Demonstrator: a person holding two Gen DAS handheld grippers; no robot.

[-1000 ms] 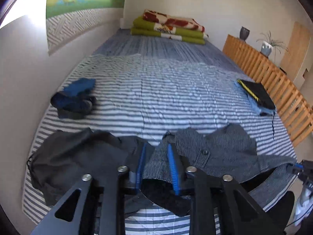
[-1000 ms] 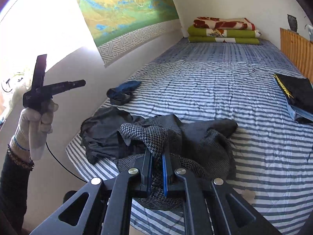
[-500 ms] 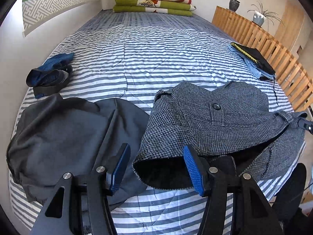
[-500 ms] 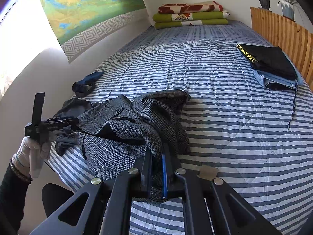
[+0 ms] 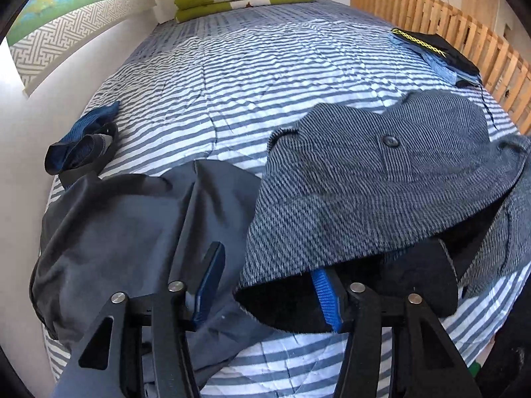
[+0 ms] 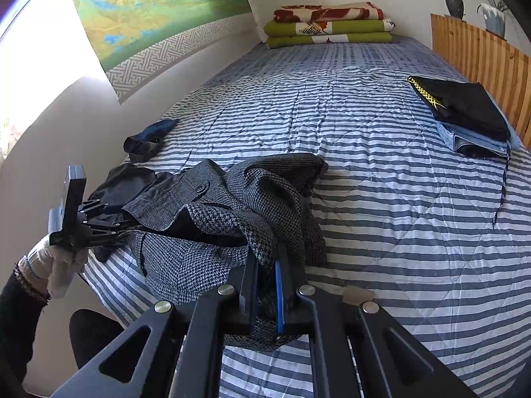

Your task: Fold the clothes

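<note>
A grey houndstooth coat (image 5: 381,179) lies rumpled at the near end of the striped bed (image 5: 265,76). My left gripper (image 5: 268,285) is low over the coat's near hem and its jaws are closing. The right pad sits under the hem, while the left pad (image 5: 209,282) rests on a dark grey garment (image 5: 126,232), clear of the coat. In the right wrist view my right gripper (image 6: 265,285) is shut on a fold of the coat (image 6: 232,205). A gloved hand (image 6: 56,262) holds the left gripper (image 6: 122,229) at the coat's far left edge.
A small blue and black bundle (image 5: 79,152) lies by the left wall. Folded black and denim clothes (image 6: 471,116) are stacked by the wooden slatted rail (image 6: 481,49) on the right. Folded green and red blankets (image 6: 328,26) sit at the bed's far end.
The left gripper let go of the coat, opened wide, sank toward the bed and has begun to narrow. The right gripper carried its fold down and sideways, so the coat now lies on the bed.
</note>
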